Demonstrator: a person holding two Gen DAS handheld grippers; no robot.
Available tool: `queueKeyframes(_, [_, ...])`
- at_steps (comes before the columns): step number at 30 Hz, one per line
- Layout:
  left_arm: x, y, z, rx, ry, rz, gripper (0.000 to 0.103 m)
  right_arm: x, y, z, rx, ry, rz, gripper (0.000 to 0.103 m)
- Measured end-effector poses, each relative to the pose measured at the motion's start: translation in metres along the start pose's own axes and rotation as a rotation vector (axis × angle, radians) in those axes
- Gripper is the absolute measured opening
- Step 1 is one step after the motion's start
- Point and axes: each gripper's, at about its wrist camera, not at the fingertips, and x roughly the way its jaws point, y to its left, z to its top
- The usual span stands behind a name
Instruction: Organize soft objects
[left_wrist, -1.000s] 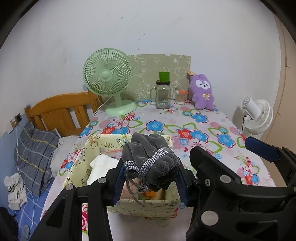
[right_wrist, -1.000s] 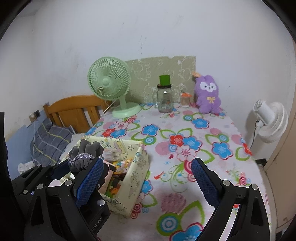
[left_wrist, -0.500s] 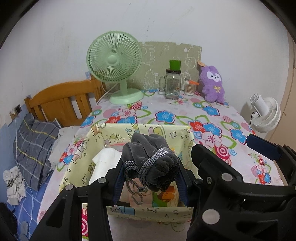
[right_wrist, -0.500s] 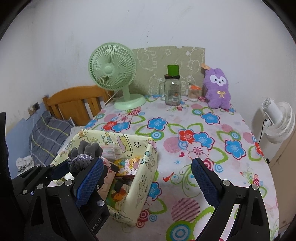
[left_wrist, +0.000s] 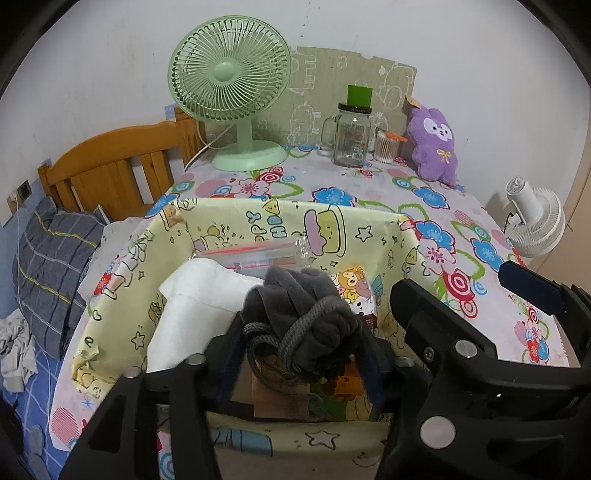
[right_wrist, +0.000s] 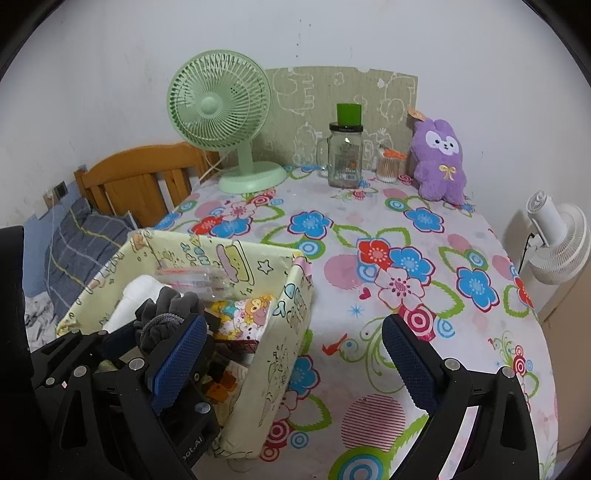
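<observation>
Over the yellow cartoon-print box (left_wrist: 258, 225) on the floral tablecloth (right_wrist: 424, 229), my left gripper (left_wrist: 301, 354) is opening its jaws around the grey drawstring pouch (left_wrist: 306, 310), which sits between the pads above the box's contents, while my right gripper (right_wrist: 291, 358) hangs wide apart, empty.

table (right_wrist: 424, 350): box (right_wrist: 284, 350), fan (right_wrist: 236, 122), jar (right_wrist: 345, 155), plush (right_wrist: 439, 162)

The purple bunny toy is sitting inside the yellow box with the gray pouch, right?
Not quite. The purple bunny toy sits on the table by the wall, far from the yellow box. The gray pouch is over the box, between the left gripper's opening jaws. The right wrist view shows it.
</observation>
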Motion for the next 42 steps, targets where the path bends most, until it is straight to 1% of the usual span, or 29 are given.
queueKeyframes(3, [-0.002, 0.000, 0.000, 0.003, -0.011, 0.013, 0.085, 0.001, -0.001, -0.002, 0.001, 0.006, 0.008, 0.098])
queueKeyframes(8, [-0.009, 0.000, 0.001, 0.001, -0.015, 0.020, 0.091, -0.005, -0.001, 0.000, -0.002, -0.010, 0.010, 0.097])
queueKeyframes(11, [-0.016, -0.002, 0.002, 0.006, -0.031, 0.029, 0.095, -0.013, -0.002, 0.000, 0.003, -0.023, 0.016, 0.097])
queueKeyframes(15, [-0.029, -0.006, 0.003, 0.021, -0.060, 0.013, 0.101, -0.024, -0.006, 0.000, 0.013, -0.040, 0.021, 0.097])
queueKeyframes(21, [-0.047, -0.014, 0.005, 0.033, -0.097, 0.021, 0.103, -0.044, -0.015, 0.000, 0.027, -0.070, 0.021, 0.097])
queueKeyframes(25, [-0.059, -0.020, 0.004, 0.036, -0.113, 0.022, 0.103, -0.056, -0.020, -0.001, 0.025, -0.062, 0.035, 0.097])
queueKeyframes(28, [-0.068, -0.026, 0.003, 0.048, -0.127, 0.021, 0.103, -0.066, -0.024, -0.002, 0.023, -0.071, 0.035, 0.097])
queueKeyframes(42, [-0.113, -0.055, -0.001, 0.087, -0.178, -0.009, 0.103, -0.125, -0.053, -0.012, 0.054, -0.166, -0.010, 0.097])
